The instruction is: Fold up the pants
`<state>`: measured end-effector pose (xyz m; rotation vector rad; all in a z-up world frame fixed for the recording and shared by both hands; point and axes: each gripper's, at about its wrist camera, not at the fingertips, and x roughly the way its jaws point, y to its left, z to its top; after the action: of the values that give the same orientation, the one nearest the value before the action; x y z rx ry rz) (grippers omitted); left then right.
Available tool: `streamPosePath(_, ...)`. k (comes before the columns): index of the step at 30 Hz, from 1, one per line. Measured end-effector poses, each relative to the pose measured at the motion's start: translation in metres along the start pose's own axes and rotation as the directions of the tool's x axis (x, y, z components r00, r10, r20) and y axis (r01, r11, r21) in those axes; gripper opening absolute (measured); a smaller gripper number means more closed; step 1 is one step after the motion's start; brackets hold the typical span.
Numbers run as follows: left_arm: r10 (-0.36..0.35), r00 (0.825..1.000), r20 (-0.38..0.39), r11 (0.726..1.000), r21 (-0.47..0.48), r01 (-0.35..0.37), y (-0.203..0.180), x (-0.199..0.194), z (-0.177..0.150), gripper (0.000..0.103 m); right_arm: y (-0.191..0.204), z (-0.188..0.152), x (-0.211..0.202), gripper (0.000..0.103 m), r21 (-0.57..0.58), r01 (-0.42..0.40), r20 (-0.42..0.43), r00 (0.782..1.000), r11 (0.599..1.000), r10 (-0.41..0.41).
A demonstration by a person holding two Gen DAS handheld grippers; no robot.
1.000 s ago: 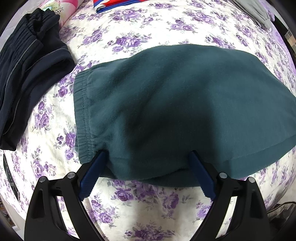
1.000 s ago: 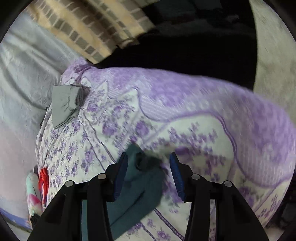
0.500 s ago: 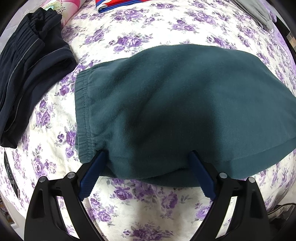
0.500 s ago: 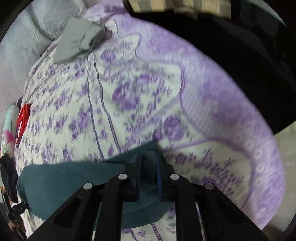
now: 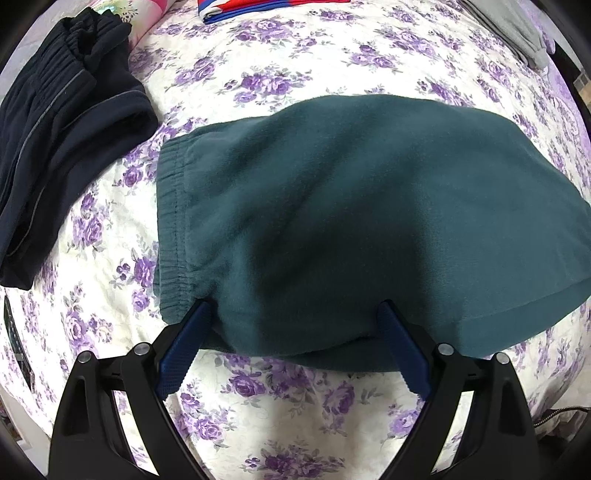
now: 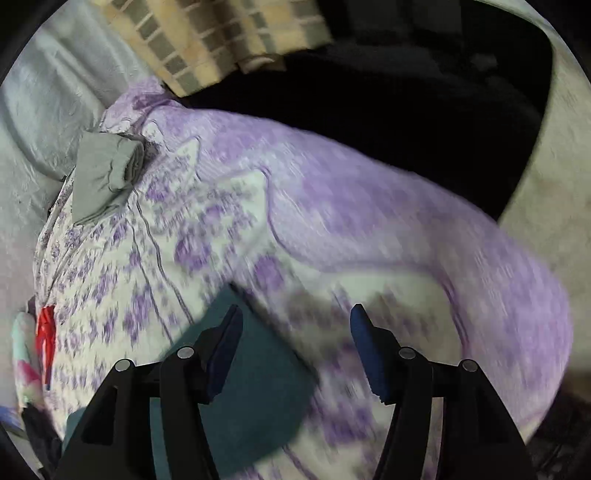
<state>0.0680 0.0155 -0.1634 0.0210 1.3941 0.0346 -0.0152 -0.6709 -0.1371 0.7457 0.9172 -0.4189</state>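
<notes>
Both sets of jaws wide apart, nothing gripped

Left gripper (image 5: 291, 334) straddling the near edge of the folded teal pants (image 5: 369, 221) on the bed (image 5: 295, 424); right gripper (image 6: 295, 343) hovering over their corner.

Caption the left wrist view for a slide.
Open left gripper straddles the near edge of folded teal fleece pants on a purple floral bedspread, dark navy garment alongside.

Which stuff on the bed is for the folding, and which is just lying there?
For the job:
- green pants, folded over on the flowery bedspread
- left tool, open at the pants' near edge
- right tool, open, partly over a pants corner

Just lying about:
- dark navy clothes
- gray folded garment
- red and blue cloth
</notes>
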Motion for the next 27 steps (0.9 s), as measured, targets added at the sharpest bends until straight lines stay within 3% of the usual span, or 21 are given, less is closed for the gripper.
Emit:
streamPosePath(3, -0.005, 1.000, -0.002, 1.000, 0.007, 0.005, 0.001, 0.001, 0.000, 0.089, -0.005, -0.021, 0.009, 0.061, 0.054, -0.070, -0.063, 0.995, 0.996, 0.073)
streamPosePath(7, -0.018, 1.000, -0.013, 1.000, 0.005, 0.018, 0.004, 0.004, 0.003, 0.089, 0.000, -0.029, 0.027, 0.062, 0.092, -0.062, -0.062, 0.996, 0.994, 0.068)
streamPosePath(8, -0.020, 1.000, -0.016, 1.000, 0.007, 0.020, 0.005, 0.004, 0.004, 0.089, 0.002, -0.026, 0.028, 0.056, 0.100, -0.062, -0.057, 0.996, 0.993, 0.068)
streamPosePath(9, -0.021, 1.000, -0.019, 1.000, 0.012, 0.021, 0.006, 0.004, 0.005, 0.089, 0.004, -0.024, 0.028, 0.021, 0.097, -0.062, -0.056, 0.996, 0.993, 0.067)
streamPosePath(10, -0.021, 1.000, -0.020, 1.000, 0.016, 0.022, 0.006, 0.004, 0.006, 0.089, 0.006, -0.022, 0.025, 0.006, 0.096, -0.074, -0.055, 0.995, 0.993, 0.080)
streamPosePath(11, -0.022, 1.000, -0.021, 1.000, 0.018, 0.022, 0.006, 0.005, 0.008, 0.089, 0.010, -0.019, 0.016, 0.007, 0.082, -0.064, -0.037, 0.997, 0.995, 0.067)
streamPosePath(13, -0.025, 1.000, -0.014, 0.999, 0.019, 0.025, 0.007, 0.004, 0.011, 0.089, 0.033, -0.016, -0.007, 0.007, -0.057, 0.025, -0.013, 1.000, 0.998, -0.026)
streamPosePath(15, -0.033, 0.999, -0.011, 0.999, 0.012, 0.034, 0.008, 0.004, 0.013, 0.089, 0.060, -0.019, -0.026, 0.007, -0.219, 0.135, 0.024, 0.991, 0.966, -0.133)
streamPosePath(17, -0.035, 0.999, -0.010, 0.999, 0.012, 0.035, 0.008, 0.005, 0.014, 0.089, 0.079, -0.022, -0.037, 0.013, -0.317, 0.254, 0.102, 0.967, 0.914, -0.233)
streamPosePath(19, -0.032, 0.999, -0.009, 0.999, 0.016, 0.032, 0.008, 0.007, 0.014, 0.089, 0.081, -0.020, -0.037, 0.047, -0.334, 0.395, 0.197, 0.917, 0.856, -0.346)
streamPosePath(20, -0.031, 0.999, -0.010, 0.999, 0.020, 0.031, 0.008, 0.008, 0.015, 0.089, 0.079, -0.018, -0.033, 0.073, -0.336, 0.480, 0.241, 0.875, 0.810, -0.419)
streamPosePath(21, -0.031, 0.999, -0.010, 0.999, 0.021, 0.031, 0.007, 0.008, 0.015, 0.089, 0.070, -0.014, -0.022, 0.074, -0.329, 0.559, 0.235, 0.829, 0.761, -0.508)
streamPosePath(22, -0.033, 0.999, -0.010, 0.999, 0.022, 0.033, 0.007, 0.008, 0.016, 0.089, 0.063, -0.013, -0.018, 0.074, -0.316, 0.570, 0.198, 0.822, 0.759, -0.534)
streamPosePath(23, -0.038, 0.999, -0.007, 0.999, 0.022, 0.038, 0.008, 0.007, 0.016, 0.089, 0.051, -0.010, -0.017, 0.074, -0.272, 0.533, 0.140, 0.845, 0.801, -0.515)
streamPosePath(25, -0.046, 0.999, -0.002, 0.999, 0.019, 0.046, 0.010, 0.006, 0.015, 0.089, 0.041, -0.010, -0.023, 0.073, -0.214, 0.445, 0.109, 0.895, 0.869, -0.432)
streamPosePath(27, -0.051, 0.999, 0.004, 0.999, 0.011, 0.051, 0.012, 0.002, 0.014, 0.089, 0.034, -0.015, -0.020, 0.074, -0.178, 0.386, 0.067, 0.922, 0.905, -0.381)
